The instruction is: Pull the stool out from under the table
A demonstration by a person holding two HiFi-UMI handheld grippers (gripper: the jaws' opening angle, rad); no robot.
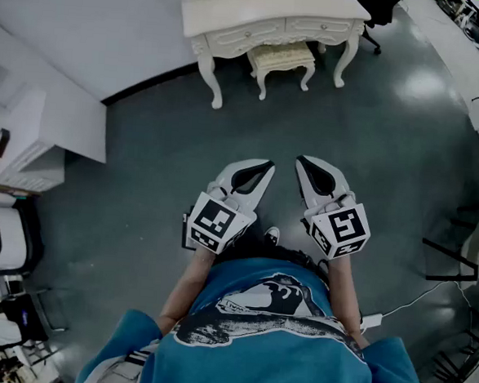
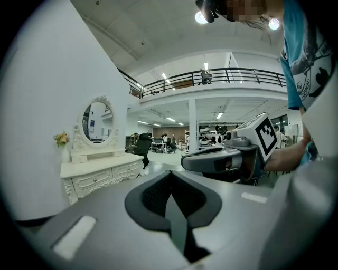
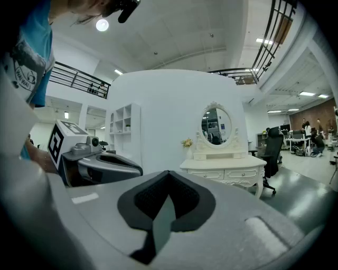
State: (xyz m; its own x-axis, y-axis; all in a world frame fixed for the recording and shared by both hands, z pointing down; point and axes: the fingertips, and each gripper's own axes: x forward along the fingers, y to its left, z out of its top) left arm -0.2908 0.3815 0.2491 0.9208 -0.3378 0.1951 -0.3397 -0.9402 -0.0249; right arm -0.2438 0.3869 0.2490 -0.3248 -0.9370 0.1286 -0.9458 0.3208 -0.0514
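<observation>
- Left claw [image 1: 264, 167] clenched, empty, lower centre of frame.
- Right claw [image 1: 304, 163] clenched, empty, just beside it.
- Stool [image 1: 281, 60] sits under bench [image 1: 260, 14], top centre, well apart from both.

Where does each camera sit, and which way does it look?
Head view: on the person's head, looking down at the white carved dressing table and cream padded stool; teal shirt, forearms, left hand-held gripper and right hand-held gripper show.
Left gripper view: on the left hand-held gripper, looking along its shut jaws toward the table; the shirt shows at right.
Right gripper view: on the right hand-held gripper, facing the table; shirt at left.
Shared: both gripper views show the dressing table's oval mirror and each other's gripper.
</observation>
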